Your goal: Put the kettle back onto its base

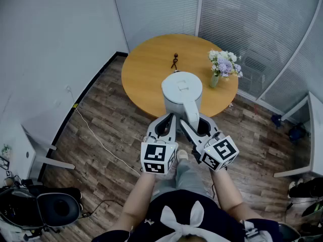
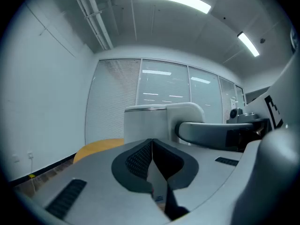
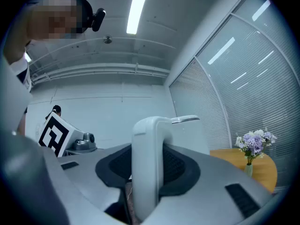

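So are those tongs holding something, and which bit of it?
The right tongs hold the white kettle by its handle. The left tongs are shut, with nothing in them.

**A:** What colour is the kettle point(image 1: 181, 91)?

**B:** White all over. The round table point(image 1: 144, 77) above it is honey-orange.

**A:** And the floor point(image 1: 108, 130)?

**B:** Dark brown planks with grey streaks.

**A:** The tools?

**B:** The left gripper point(image 1: 168, 119) and right gripper point(image 1: 196, 122) are pale grey. Their pads point(image 2: 137, 159) are black and cross-hatched, and their cubes carry black-and-white squares.

**A:** Upper right?

**B:** Lilac and white flowers point(image 1: 225, 63) in a pale green vase point(image 1: 214, 80).
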A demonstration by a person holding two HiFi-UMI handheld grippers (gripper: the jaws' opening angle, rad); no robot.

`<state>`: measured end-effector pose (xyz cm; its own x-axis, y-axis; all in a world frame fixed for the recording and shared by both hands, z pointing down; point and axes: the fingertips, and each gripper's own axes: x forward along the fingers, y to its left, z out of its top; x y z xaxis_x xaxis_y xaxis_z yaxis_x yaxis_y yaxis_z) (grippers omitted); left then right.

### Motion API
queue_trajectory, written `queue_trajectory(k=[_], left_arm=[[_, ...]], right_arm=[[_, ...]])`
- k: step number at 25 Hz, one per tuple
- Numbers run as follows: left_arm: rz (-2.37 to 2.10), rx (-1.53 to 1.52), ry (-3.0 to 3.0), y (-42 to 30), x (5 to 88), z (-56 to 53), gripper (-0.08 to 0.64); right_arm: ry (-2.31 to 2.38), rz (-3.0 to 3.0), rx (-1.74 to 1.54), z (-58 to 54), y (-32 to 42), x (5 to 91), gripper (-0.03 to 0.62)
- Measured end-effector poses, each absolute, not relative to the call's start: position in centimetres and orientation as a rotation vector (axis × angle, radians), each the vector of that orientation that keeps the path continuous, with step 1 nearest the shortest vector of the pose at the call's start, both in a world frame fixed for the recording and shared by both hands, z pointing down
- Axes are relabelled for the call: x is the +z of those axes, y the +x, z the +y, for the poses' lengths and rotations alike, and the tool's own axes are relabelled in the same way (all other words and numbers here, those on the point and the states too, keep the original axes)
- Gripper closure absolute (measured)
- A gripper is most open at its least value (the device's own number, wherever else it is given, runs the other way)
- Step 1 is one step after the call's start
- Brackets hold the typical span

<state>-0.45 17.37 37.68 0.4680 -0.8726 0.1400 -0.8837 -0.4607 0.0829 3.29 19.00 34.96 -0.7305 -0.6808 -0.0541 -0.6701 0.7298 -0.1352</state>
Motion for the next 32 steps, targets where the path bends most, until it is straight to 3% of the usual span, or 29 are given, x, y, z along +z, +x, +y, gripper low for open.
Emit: queue_trajectory(k=[17,32], left_arm=[[-1.547,0.130,2.566,-1.4,37.8,14.1,0.532],[-1.568,0.146,2.548,-1.9,38.0,5.0,0.532]], right_arm=[[-1.061,2.823,-0.225,15.8,2.1,34.8,0.443],[-1.063,2.820,-0.251,6.3,2.7,35.1,0.443]])
